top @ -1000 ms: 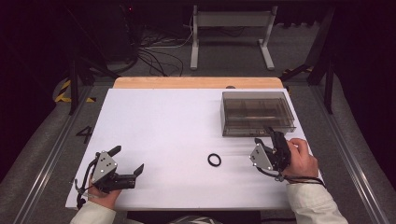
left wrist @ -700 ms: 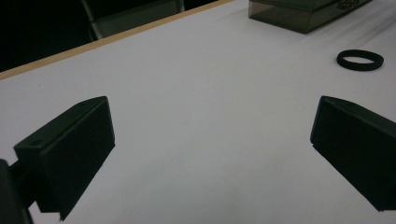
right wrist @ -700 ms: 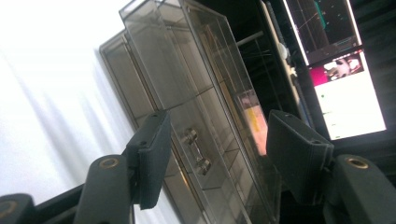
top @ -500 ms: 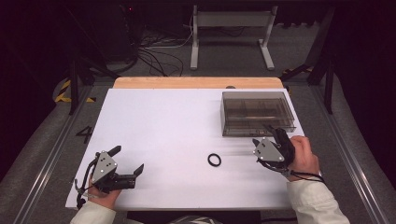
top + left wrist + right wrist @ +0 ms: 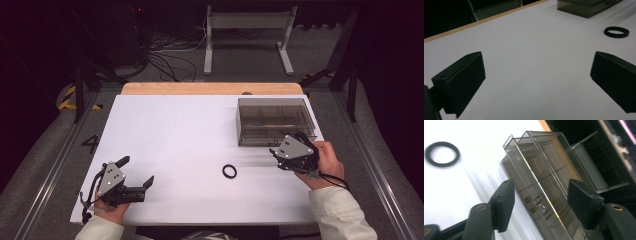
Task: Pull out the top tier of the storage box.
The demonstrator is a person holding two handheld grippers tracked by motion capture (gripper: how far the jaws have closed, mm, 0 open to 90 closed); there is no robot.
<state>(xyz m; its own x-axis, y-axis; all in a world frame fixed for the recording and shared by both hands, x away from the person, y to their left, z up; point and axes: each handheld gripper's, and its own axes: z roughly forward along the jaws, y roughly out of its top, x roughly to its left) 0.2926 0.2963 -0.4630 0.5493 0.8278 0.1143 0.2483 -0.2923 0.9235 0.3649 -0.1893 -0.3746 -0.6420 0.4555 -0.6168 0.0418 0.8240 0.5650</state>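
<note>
high view: white table (image 5: 175, 130); smoky clear drawer box (image 5: 274, 120) far right, black ring (image 5: 229, 171) apart before it. left gripper (image 5: 137, 175) near left edge. left gripper view: jaws wide, over bare table. right gripper view: right gripper (image 5: 540, 202) tilted, jaws wide, framing the box's handle (image 5: 541, 207).

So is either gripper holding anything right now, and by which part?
Nothing is held. The left gripper and right gripper are both open; the right one's jaws frame the drawer box's handle without closing.
</note>
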